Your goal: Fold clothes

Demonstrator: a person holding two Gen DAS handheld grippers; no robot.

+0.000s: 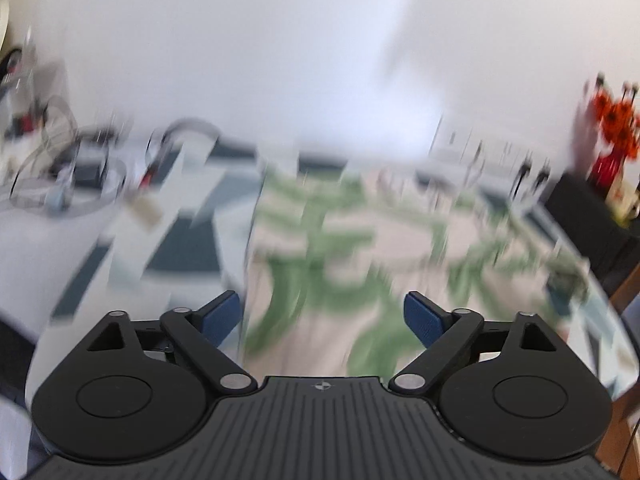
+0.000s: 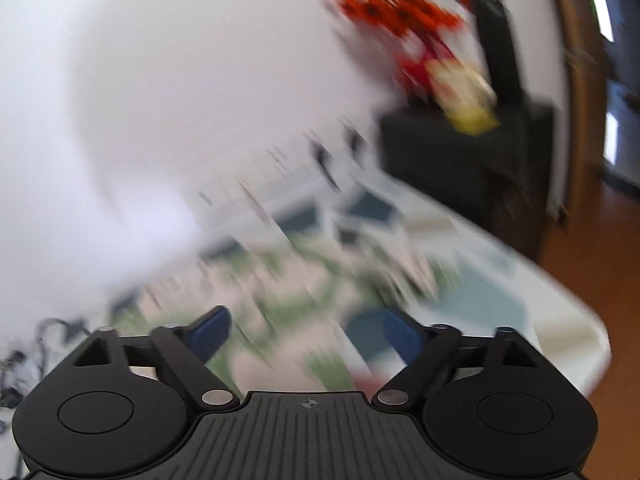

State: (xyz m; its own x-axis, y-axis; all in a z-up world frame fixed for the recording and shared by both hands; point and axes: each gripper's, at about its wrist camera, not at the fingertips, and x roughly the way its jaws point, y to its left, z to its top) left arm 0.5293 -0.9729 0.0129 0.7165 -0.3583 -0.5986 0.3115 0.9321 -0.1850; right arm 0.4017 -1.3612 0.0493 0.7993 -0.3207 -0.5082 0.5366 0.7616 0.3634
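Fingers (image 1: 222, 314) of the left gripper (image 1: 322, 316) and of the right gripper (image 2: 306, 334) stand wide apart, empty. Both hover above the green-leaf garment (image 1: 360, 240), flat on the patterned surface (image 1: 180, 248). Views blurred; steady both, then pick the garment's near edge for the next fold.

We see soft cloth w/ green leaf print (image 1: 340, 240) lying on a smooth, pale surface (image 2: 560, 320) w/ slight sheen. Left gripper (image 1: 322, 318) & right gripper (image 2: 306, 338) look matt black plastic w/ ribbed tops, shiny metal pivot pins, blue pads (image 1: 424, 316). Floor (image 2: 592, 248) looks like glossy wood.
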